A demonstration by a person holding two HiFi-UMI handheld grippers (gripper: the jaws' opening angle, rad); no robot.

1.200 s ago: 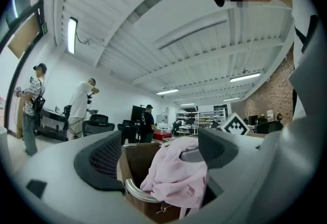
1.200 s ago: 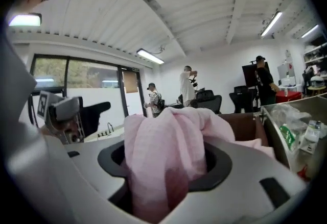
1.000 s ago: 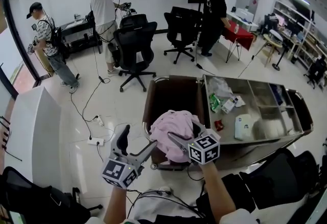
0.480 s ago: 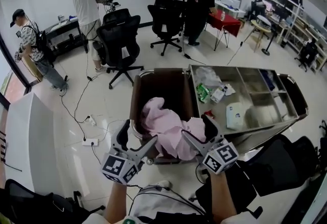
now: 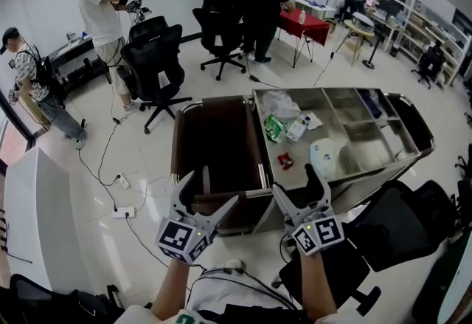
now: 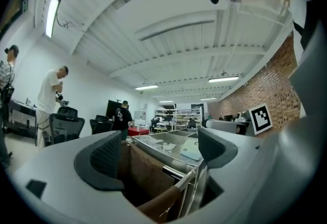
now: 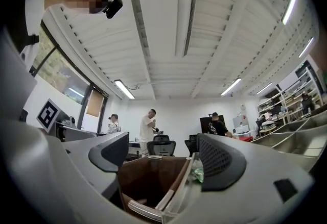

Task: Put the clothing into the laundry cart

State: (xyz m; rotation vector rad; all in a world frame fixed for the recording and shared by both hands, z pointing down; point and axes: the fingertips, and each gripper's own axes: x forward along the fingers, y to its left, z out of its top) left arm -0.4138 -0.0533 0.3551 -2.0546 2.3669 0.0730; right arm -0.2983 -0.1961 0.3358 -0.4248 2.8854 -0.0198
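Note:
The laundry cart's brown bag [image 5: 214, 145] stands open just ahead of me; no clothing shows in it or anywhere else in the head view, and its deep inside is dark. My left gripper [image 5: 210, 193] hovers over the bag's near rim, open and empty. My right gripper [image 5: 299, 184] is beside it over the cart's near edge, also open with nothing between its pads. In the left gripper view the left gripper [image 6: 161, 154] frames the brown bag [image 6: 148, 177]. The right gripper view has the right gripper [image 7: 163, 159] looking into the bag [image 7: 148, 177].
The cart's steel tray section [image 5: 361, 160] at the right holds packets and small items. A black chair [image 5: 398, 230] stands close at my right, a white cabinet [image 5: 37, 204] at my left. A power strip [image 5: 122, 210] with cables lies on the floor. Office chairs [image 5: 151, 57] and several people stand beyond.
The pink garment, held over the bag by my right gripper a second ago, has dropped out of sight. Both grippers have drawn back toward me, now empty.

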